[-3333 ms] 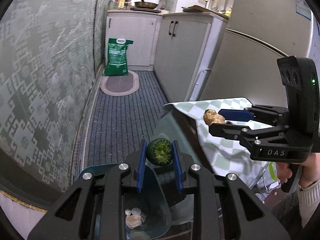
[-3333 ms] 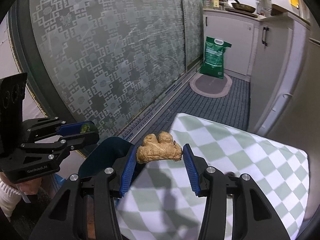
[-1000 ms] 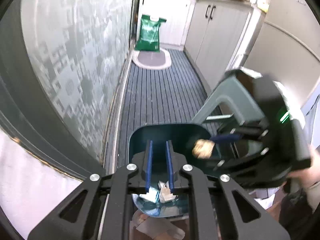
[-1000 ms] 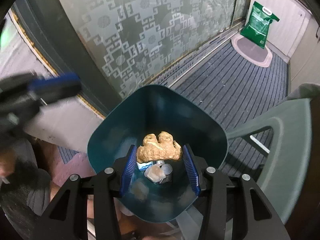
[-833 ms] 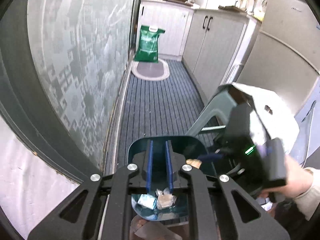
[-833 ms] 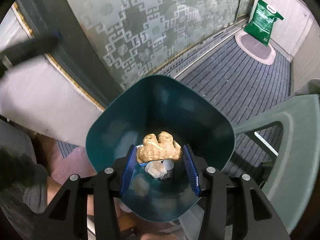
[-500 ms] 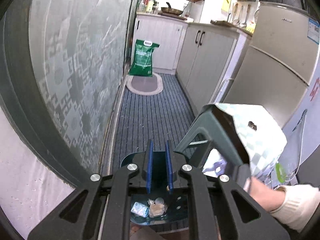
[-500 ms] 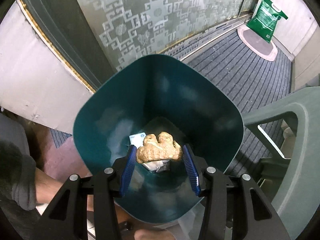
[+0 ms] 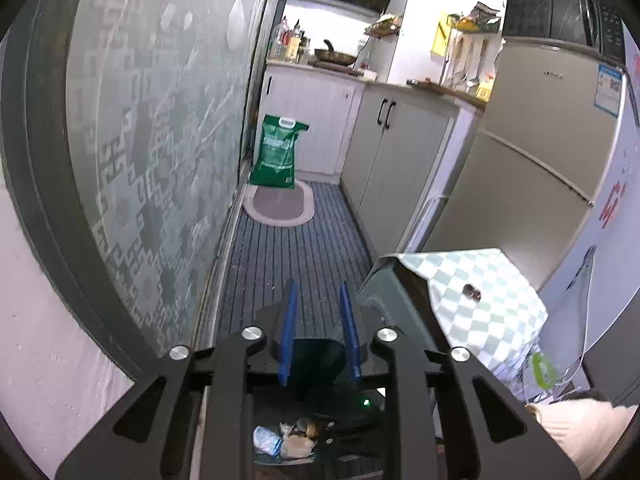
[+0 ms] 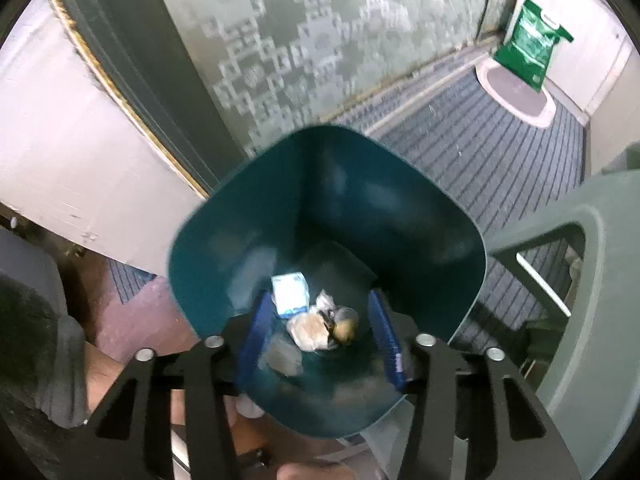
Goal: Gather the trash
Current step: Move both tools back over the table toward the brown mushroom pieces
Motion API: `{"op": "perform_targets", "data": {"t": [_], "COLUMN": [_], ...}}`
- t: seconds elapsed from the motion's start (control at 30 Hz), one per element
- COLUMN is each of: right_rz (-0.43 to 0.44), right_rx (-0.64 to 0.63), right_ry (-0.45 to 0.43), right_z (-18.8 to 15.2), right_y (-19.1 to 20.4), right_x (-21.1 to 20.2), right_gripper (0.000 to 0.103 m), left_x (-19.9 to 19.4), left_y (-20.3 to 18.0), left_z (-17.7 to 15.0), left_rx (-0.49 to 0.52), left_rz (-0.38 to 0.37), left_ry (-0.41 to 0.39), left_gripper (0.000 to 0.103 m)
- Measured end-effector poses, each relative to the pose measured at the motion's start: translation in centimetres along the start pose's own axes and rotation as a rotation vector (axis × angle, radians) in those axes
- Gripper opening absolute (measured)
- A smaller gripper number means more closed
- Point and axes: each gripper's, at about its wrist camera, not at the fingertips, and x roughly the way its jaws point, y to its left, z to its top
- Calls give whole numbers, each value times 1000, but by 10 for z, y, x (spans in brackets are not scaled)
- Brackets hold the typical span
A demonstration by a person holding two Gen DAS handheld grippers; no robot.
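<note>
A dark teal trash bin (image 10: 240, 256) stands on the floor and fills the right wrist view. Several scraps lie at its bottom: a white-blue packet (image 10: 290, 294), a crumpled wrapper (image 10: 308, 332) and the ginger piece (image 10: 346, 330). My right gripper (image 10: 320, 340) hangs over the bin mouth, open and empty. My left gripper (image 9: 317, 312) is open and empty, raised above the bin; the trash (image 9: 286, 440) shows far below it. A small dark scrap (image 9: 472, 291) lies on the checked tablecloth (image 9: 492, 320).
A grey-green stool (image 10: 592, 280) stands right of the bin. A patterned glass door (image 9: 152, 140) runs along the left. Striped floor mat (image 9: 296, 248), green sack (image 9: 278, 152), white cabinets (image 9: 400, 152) and a fridge (image 9: 532, 152) lie ahead.
My right gripper has opened and the ginger has dropped into the bin. My left gripper has lifted, tilted up toward the kitchen and opened a little.
</note>
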Motion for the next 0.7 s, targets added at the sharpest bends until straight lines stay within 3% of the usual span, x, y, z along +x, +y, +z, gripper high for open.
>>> {"op": "perform_targets", "data": {"t": [0.17,0.37,0.7], "right_rz": [23,14,-79], "right_rx": [-13,-4,120], "right_ry": [-104,-244,-395], "right_z": [7,10,-17], "right_y": [5,-3,-80], "right_x": [-37,-89,-163], "right_gripper": [41,38,38], "left_x": [-8,-11,11], "left_y": [-14,-31,-72], "left_z": [9,16,17], "left_rx": [18,17,70], "left_rz": [2,-50,-88], "left_ry": [-40,-66,-52], "left_gripper": [31,34,39]}}
